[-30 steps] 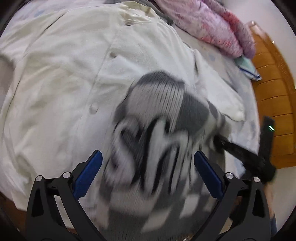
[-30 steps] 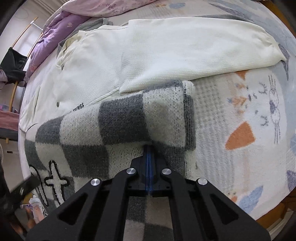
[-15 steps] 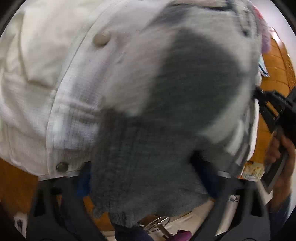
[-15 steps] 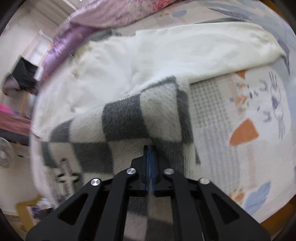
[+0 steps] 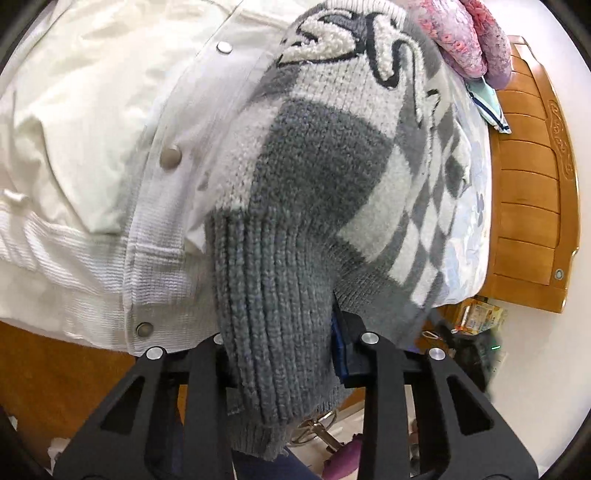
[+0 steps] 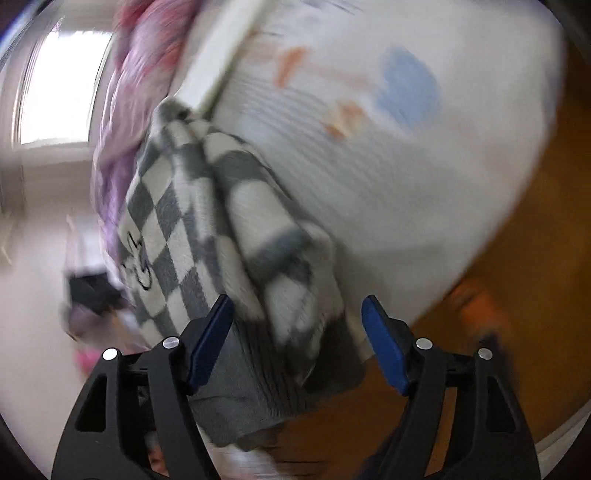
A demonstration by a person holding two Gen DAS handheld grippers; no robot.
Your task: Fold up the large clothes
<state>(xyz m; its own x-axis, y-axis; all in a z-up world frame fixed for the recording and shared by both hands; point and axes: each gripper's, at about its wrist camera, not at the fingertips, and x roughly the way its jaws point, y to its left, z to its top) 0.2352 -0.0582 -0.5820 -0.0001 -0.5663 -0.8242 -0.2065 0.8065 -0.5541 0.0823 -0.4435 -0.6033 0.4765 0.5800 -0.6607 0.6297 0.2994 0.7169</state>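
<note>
Carved orange wooden bed frame (image 5: 532, 192) borders the left wrist view, where a cream snap-button jacket (image 5: 92, 122) is spread on the bed. Over it drapes the grey-and-white checkered knit sweater (image 5: 325, 155); its ribbed grey hem hangs between the fingers of the left gripper (image 5: 284, 350), whose jaws are clamped on it. A pink fuzzy blanket (image 5: 469, 33) lies beyond. Right wrist view is blurred: the right gripper (image 6: 297, 332) has its 2 blue-padded fingers (image 6: 210, 339) spread apart, with the sweater (image 6: 236, 236) bunched between them on a white printed bedsheet (image 6: 424, 184)
</note>
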